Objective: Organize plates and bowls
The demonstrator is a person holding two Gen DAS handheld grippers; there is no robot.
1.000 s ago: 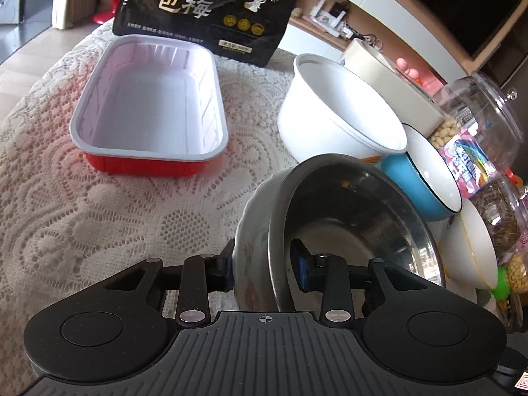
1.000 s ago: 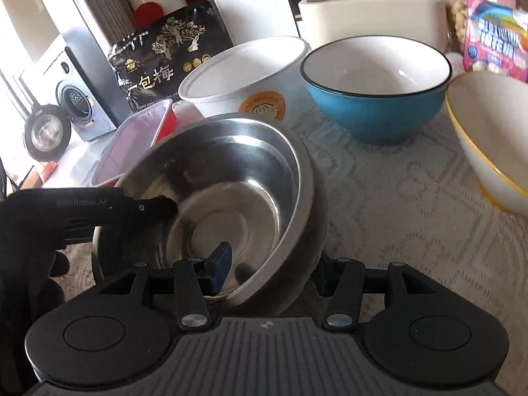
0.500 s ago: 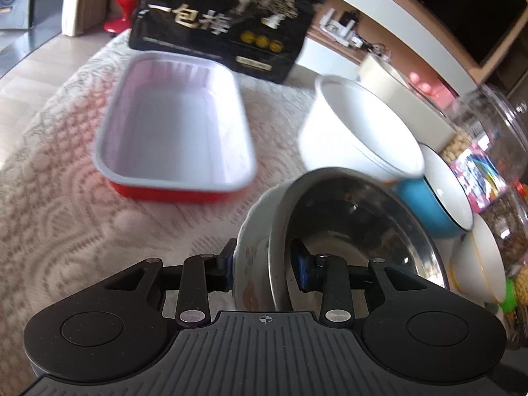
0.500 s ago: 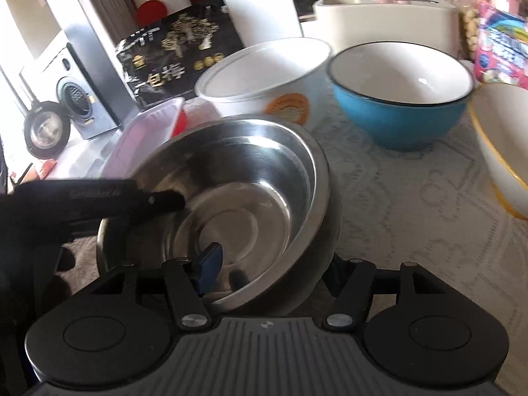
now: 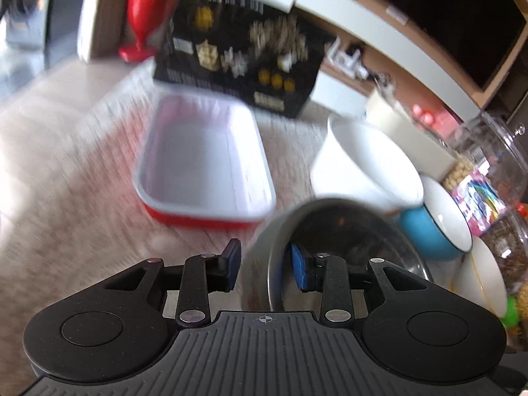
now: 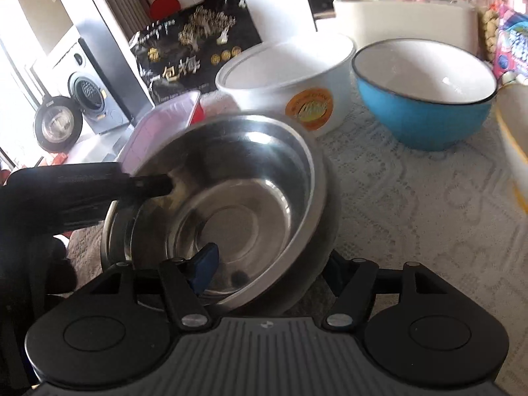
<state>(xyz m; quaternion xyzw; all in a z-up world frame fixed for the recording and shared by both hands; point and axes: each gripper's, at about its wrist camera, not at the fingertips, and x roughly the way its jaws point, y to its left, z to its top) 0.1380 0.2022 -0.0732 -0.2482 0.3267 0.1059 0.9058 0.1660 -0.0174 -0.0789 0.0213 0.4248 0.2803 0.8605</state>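
A steel bowl [image 6: 231, 198] stands on the lace tablecloth; it also shows in the left wrist view [image 5: 346, 241]. My left gripper [image 5: 264, 264] straddles its near rim, one pad outside and one inside, with a gap at the outer pad, so it is open. My right gripper [image 6: 274, 264] is wide open across the bowl's other rim, one blue pad [image 6: 204, 264] inside. A white bowl [image 6: 287, 76], a blue bowl [image 6: 425, 99] and a yellow-rimmed white bowl [image 6: 514, 138] stand behind and to the right.
A red tray with a white inside [image 5: 201, 165] lies left of the bowls. A black snack bag [image 5: 241, 56] stands behind it. Clear snack jars [image 5: 488, 178] and a cream box [image 6: 406, 16] line the far edge.
My left gripper has opened from its grip on the steel bowl's rim and shifted left; the view is blurred. My right gripper has stayed open around the bowl.
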